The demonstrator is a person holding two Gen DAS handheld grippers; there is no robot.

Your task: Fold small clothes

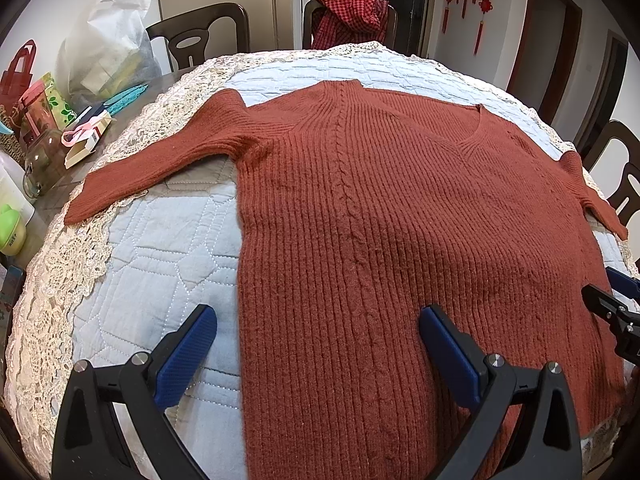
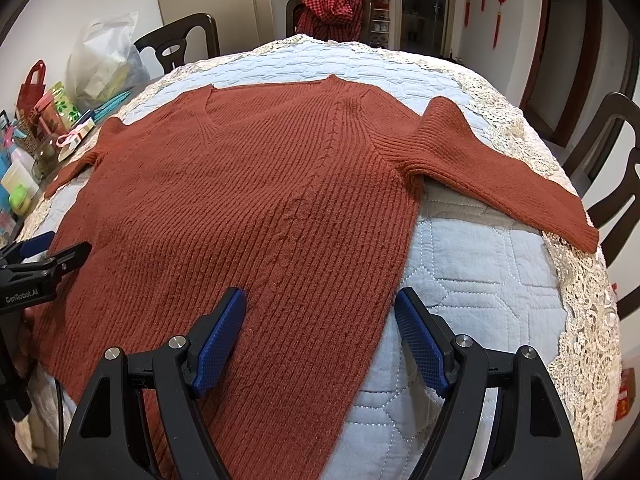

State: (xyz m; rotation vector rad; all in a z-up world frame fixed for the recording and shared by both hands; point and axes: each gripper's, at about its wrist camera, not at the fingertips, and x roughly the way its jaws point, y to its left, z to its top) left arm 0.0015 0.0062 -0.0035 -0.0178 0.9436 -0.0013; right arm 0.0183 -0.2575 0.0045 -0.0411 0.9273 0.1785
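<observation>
A rust-red ribbed V-neck sweater (image 1: pixel 400 208) lies flat, front up, both sleeves spread, on a light blue quilted cover (image 1: pixel 160 248); it also shows in the right wrist view (image 2: pixel 248 200). My left gripper (image 1: pixel 318 322) is open and empty, its jaws straddling the sweater's left side edge near the hem. My right gripper (image 2: pixel 320 304) is open and empty, its jaws straddling the sweater's right side edge. The left sleeve (image 1: pixel 160 160) reaches toward the table's left; the right sleeve (image 2: pixel 500 172) reaches right. Each gripper shows at the edge of the other's view.
Lace trim (image 1: pixel 64 280) borders the quilt. Clutter stands at the table's left: a white plastic bag (image 1: pixel 108 44), a glass jar (image 1: pixel 44 160), boxes, a green cup (image 1: pixel 10 228). Dark wooden chairs (image 1: pixel 200 32) ring the table; one holds a red checked cloth (image 1: pixel 348 16).
</observation>
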